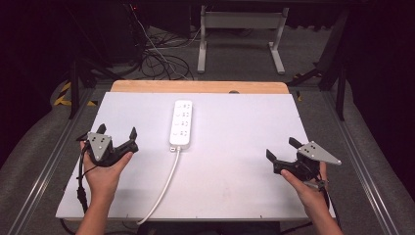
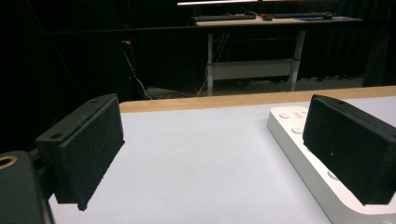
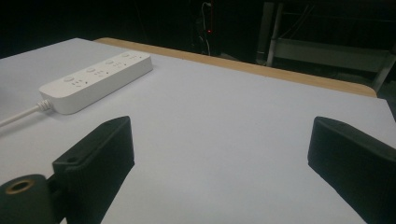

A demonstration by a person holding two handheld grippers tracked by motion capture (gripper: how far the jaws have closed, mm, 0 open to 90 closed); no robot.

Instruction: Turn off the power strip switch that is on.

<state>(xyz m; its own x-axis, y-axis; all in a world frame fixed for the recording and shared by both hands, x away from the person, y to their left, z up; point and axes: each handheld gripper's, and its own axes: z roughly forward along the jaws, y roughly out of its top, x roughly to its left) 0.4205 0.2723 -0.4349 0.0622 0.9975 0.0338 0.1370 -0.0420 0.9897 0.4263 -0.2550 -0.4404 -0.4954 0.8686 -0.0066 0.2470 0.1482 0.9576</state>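
A white power strip point(image 1: 181, 124) lies lengthwise in the middle of the white table point(image 1: 235, 186), its white cable point(image 1: 164, 188) running toward the near edge. To its left a hand holds my left gripper point(image 1: 117, 131) open and empty, just above the table. In the left gripper view the power strip point(image 2: 308, 163) sits partly behind the right jaw. At the right side my right gripper point(image 1: 281, 149) is open too, nothing between its jaws. The right gripper view has the power strip point(image 3: 95, 79) at far left, well away from the jaws.
A wooden strip point(image 1: 198, 87) runs along the table's far edge. Beyond it stand a white desk frame point(image 1: 241, 39) and tangled cables point(image 1: 156, 54) on the floor. Metal rails point(image 1: 364, 161) flank the table.
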